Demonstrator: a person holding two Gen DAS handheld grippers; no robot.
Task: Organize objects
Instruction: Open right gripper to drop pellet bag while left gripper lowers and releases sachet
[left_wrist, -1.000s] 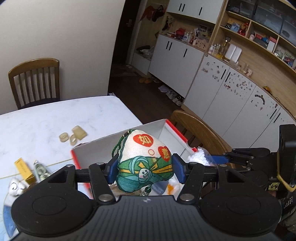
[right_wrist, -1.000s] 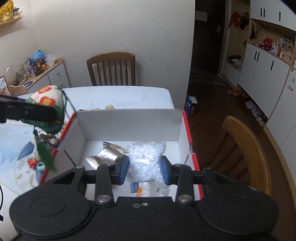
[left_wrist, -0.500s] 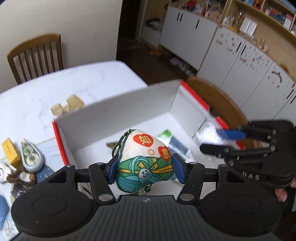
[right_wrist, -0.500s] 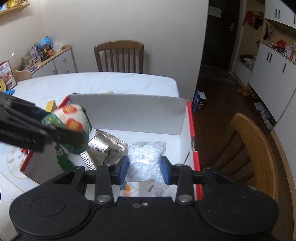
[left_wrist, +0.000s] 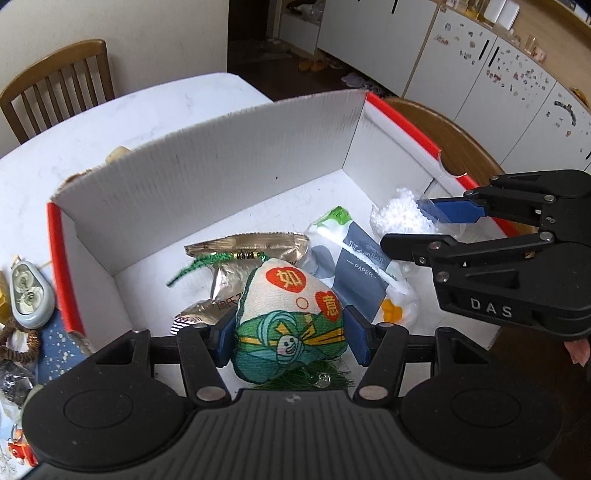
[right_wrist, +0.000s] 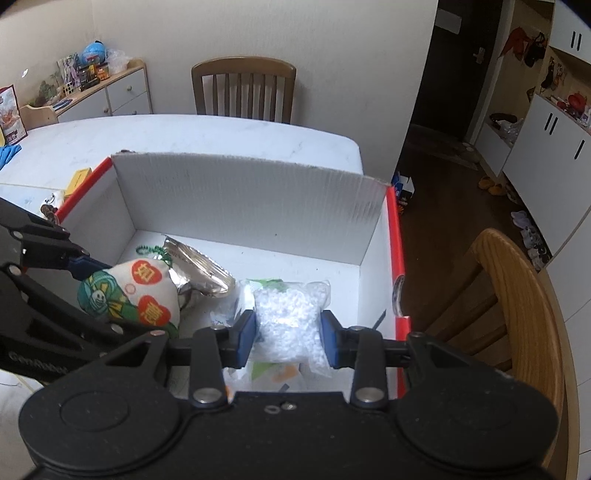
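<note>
left claw (left_wrist: 290, 341) clamping embroidered pouch (left_wrist: 290, 317), white box (left_wrist: 207, 173), right claw (left_wrist: 417, 225)

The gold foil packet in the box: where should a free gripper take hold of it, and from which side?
Probably grip the crimped top edge of the gold foil packet, coming from above on the far-wall side. That flat seam lies bare toward the box wall, while the embroidered pouch in the left gripper covers its near part.
</note>
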